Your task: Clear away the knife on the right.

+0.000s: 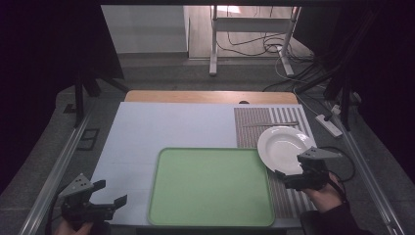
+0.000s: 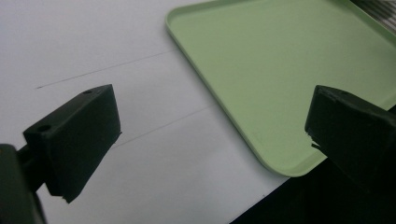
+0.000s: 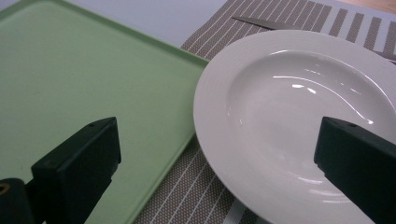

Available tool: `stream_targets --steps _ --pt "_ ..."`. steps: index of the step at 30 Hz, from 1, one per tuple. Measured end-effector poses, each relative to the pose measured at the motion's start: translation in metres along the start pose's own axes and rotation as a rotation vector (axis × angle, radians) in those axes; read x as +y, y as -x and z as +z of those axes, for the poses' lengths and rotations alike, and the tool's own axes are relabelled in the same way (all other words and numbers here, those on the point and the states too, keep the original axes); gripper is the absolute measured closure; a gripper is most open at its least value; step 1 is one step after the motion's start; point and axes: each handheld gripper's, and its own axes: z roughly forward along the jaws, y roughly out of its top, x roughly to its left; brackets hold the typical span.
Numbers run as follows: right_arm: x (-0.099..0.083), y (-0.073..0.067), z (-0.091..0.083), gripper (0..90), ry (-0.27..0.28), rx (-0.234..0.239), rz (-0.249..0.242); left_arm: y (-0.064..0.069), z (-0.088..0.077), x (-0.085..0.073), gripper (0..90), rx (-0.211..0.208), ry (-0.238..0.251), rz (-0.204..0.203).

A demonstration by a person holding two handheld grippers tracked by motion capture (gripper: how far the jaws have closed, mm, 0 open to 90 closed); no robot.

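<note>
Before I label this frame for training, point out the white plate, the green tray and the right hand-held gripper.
white plate [image 1: 281, 147]: high view, middle of its bowl.
green tray [image 1: 210, 186]: high view, bare floor.
right hand-held gripper [image 1: 283, 177]: high view, between its open fingertips.

Both black claws [image 1: 108, 198] [image 1: 281, 174] carry grey three-cornered plates; the person wears dark sleeves [image 1: 333, 220].

A striped placemat [image 1: 254, 126] is lying at the table's two o'clock. A knife [image 1: 270, 124] is resting across its far end.
</note>
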Motion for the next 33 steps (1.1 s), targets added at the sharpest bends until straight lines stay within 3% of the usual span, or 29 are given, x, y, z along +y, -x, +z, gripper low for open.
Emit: stream_targets --steps 8,19,33 --pt "0.009 0.005 0.012 1.6 -0.011 0.008 0.006 0.0 0.0 0.0 3.2 0.001 -0.001 -0.001" --pt "0.022 0.011 0.034 1.6 -0.031 0.017 -0.032 0.0 0.0 0.0 3.3 0.001 -0.001 -0.001" --pt "0.035 0.028 0.061 1.6 -0.06 -0.011 -0.028 0.0 0.0 0.0 3.3 0.0 -0.001 -0.003"
